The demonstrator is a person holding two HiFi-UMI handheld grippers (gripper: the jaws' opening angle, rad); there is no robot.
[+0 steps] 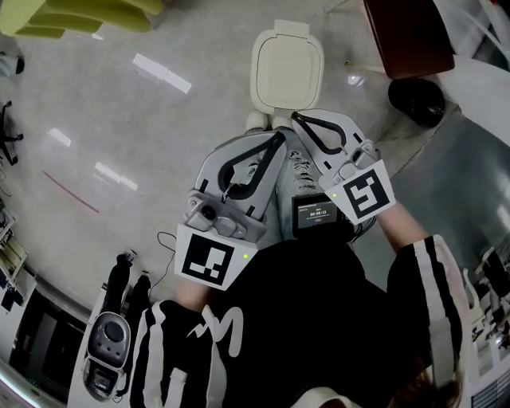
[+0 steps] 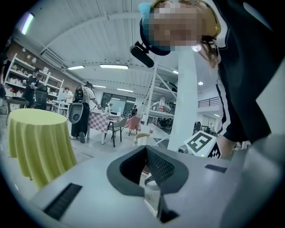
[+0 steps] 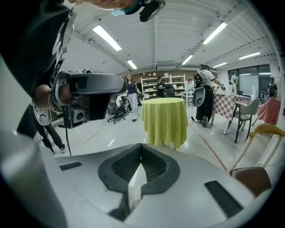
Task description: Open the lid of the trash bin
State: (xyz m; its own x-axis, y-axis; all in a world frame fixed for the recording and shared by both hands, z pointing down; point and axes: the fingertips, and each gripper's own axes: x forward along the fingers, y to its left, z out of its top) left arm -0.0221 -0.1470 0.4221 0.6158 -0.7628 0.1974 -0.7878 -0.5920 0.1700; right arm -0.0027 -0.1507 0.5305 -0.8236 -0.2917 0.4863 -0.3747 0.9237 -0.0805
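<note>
The trash bin (image 1: 287,68) stands on the floor ahead of me, and its cream lid lies flat and closed. Both grippers are held close to my body, short of the bin. My left gripper (image 1: 279,137) points at the bin's near edge with its jaws shut and nothing between them. Just to its right, my right gripper (image 1: 296,118) is also shut and empty, its tip close to the bin's front. Neither touches the bin. In the left gripper view my left gripper (image 2: 145,149) faces the hall, and in the right gripper view my right gripper (image 3: 141,147) does too; the bin shows in neither.
A dark red chair (image 1: 406,32) and a black round object (image 1: 417,100) stand to the right of the bin. A yellow-draped table (image 1: 72,16) is at the far left. A grey machine (image 1: 107,351) sits near my left side. People stand far off in the hall.
</note>
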